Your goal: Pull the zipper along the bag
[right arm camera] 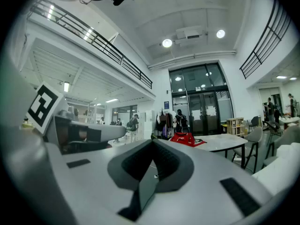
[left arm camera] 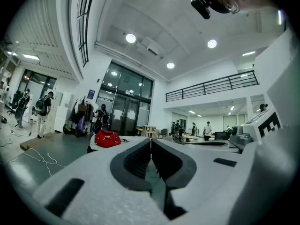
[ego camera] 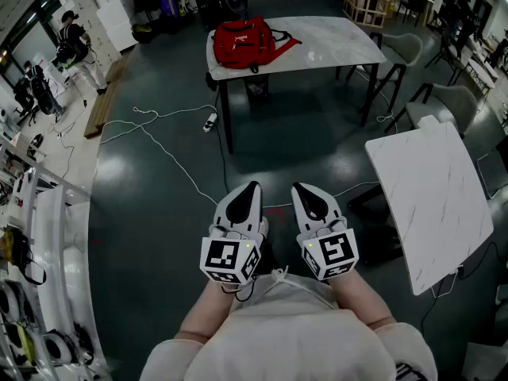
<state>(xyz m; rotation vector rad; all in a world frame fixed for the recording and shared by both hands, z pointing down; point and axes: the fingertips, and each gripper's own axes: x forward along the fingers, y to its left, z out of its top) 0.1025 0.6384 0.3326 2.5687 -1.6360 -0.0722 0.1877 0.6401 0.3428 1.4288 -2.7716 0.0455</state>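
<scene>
Two grippers are held side by side low in front of the person. The left gripper (ego camera: 252,187) has its jaws pressed together tip to tip with nothing between them. The right gripper (ego camera: 301,189) is likewise closed and empty. Well ahead of both, the red bag (ego camera: 244,42) lies on the left end of a table (ego camera: 333,46).

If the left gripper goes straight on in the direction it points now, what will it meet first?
Nothing near: the left gripper, jaws shut, points over open floor. First in line seems to be the table, just right of the red bag; depth is unclear.
</scene>
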